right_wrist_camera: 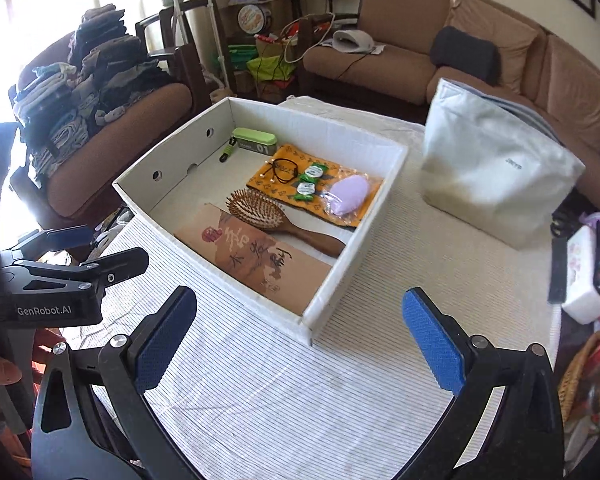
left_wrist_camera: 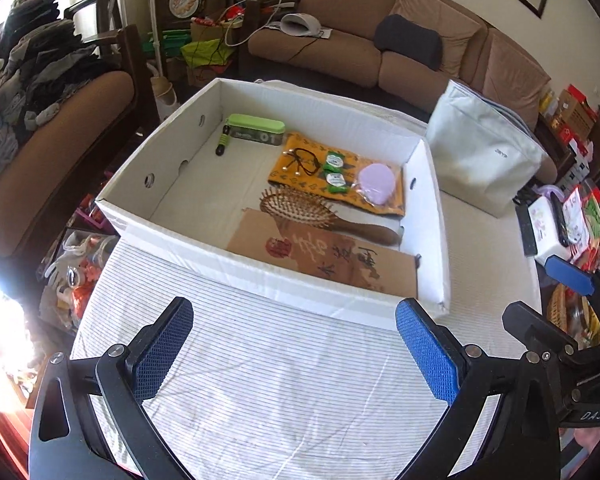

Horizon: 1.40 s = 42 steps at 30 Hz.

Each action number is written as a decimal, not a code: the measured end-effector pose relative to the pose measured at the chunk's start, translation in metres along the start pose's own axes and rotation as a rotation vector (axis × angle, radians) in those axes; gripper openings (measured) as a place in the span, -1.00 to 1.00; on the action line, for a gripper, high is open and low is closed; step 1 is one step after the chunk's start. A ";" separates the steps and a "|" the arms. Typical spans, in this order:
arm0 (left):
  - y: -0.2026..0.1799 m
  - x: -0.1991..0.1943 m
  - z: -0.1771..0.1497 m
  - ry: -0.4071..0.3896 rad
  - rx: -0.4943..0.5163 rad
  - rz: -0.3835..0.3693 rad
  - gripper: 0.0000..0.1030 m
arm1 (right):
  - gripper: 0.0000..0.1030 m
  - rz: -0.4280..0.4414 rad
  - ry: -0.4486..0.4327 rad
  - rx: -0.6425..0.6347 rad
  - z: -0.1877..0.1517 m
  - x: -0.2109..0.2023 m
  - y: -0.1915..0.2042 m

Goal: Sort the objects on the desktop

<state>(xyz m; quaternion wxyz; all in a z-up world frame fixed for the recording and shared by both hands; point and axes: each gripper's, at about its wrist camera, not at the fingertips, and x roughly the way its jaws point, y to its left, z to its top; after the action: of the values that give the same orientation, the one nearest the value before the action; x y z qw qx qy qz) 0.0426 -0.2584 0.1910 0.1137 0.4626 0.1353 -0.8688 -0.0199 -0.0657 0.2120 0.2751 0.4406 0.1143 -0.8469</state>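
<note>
White open cardboard box (left_wrist_camera: pixel 432 216) sits on striped pale tablecloth (left_wrist_camera: pixel 280 380), mid-table. Contents, all along its right half: green rectangular tin marked "01" (left_wrist_camera: pixel 256 130) at far end, small green-and-black handled tool (left_wrist_camera: pixel 223 141) touching its left end; orange patterned cloth (left_wrist_camera: pixel 296 162) carrying black cord with beads (left_wrist_camera: pixel 302 162), two green-wrapped sweets (left_wrist_camera: pixel 334 170) and pale purple oval soap in clear wrap (left_wrist_camera: pixel 377 184); wooden paddle hairbrush (left_wrist_camera: pixel 296 208) lying bristles up; brown cardboard sleeve with calligraphy (left_wrist_camera: pixel 328 258) at near end. Pale blue fabric bag (right_wrist_camera: pixel 496 172) stands right of box, apart from it. Left gripper (left_wrist_camera: pixel 296 352) spread wide, holding nothing, above bare cloth. Right gripper (right_wrist_camera: pixel 300 336) likewise wide, empty, near box's corner.
</note>
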 end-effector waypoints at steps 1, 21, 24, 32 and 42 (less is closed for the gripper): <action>-0.010 0.000 -0.006 -0.004 0.016 -0.002 1.00 | 1.00 -0.012 -0.004 0.013 -0.008 -0.005 -0.007; -0.175 0.089 -0.143 -0.022 0.258 -0.050 1.00 | 1.00 -0.253 0.024 0.442 -0.221 0.021 -0.173; -0.182 0.108 -0.155 -0.004 0.275 -0.033 1.00 | 1.00 -0.251 0.054 0.459 -0.241 0.039 -0.180; -0.178 0.132 -0.170 0.004 0.259 -0.016 1.00 | 1.00 -0.304 0.032 0.427 -0.251 0.051 -0.176; -0.176 0.131 -0.173 -0.050 0.250 -0.023 1.00 | 1.00 -0.351 0.019 0.393 -0.253 0.055 -0.167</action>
<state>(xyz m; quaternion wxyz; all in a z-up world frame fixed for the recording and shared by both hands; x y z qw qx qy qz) 0.0485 -0.0441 0.0119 0.0486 0.4496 0.0283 -0.8915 0.0335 0.1615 0.0106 0.0322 0.4667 0.0249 -0.8835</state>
